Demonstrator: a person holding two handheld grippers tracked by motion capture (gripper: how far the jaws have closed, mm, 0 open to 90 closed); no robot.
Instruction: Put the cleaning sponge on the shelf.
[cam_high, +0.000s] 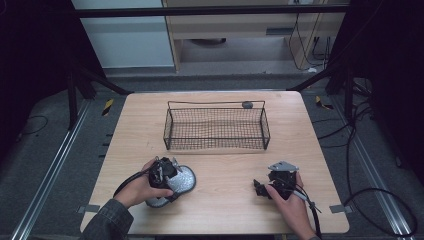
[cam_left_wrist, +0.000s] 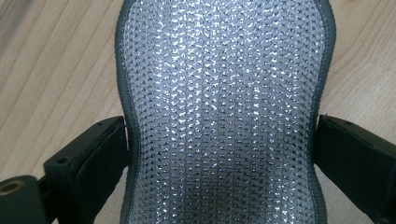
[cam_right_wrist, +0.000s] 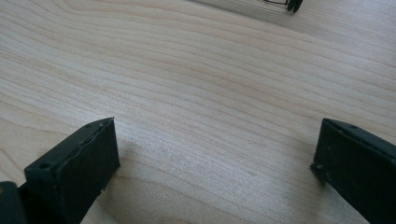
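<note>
Silver mesh insole (cam_high: 181, 181) lies flat on the near-left part of the table (cam_high: 225, 165), sparkly woven face up, dark trim running round its rim. Left gripper (cam_high: 162, 174) sits right over it, and the left gripper view brings it in close: the insole (cam_left_wrist: 224, 112) runs between the two black jaws at its narrow waist, a jaw at each edge, close against the trim, though whether they actually press on it I cannot tell. Its toe and heel ends are cut off at the frame there, and from above the hand (cam_high: 142, 187) covers much of its near end.

Bare wood stretches to the right of the insole, all the way over to the right gripper (cam_high: 260, 189), well apart at the near-right. Its jaws stand wide with nothing between them, just wood grain below (cam_right_wrist: 210, 116).

Further back, mid-table, stands a black wire basket (cam_high: 216, 145), with open table between it and both grippers. A small dark rounded thing (cam_high: 247, 104) sits at its far rim; too small to make out.
</note>
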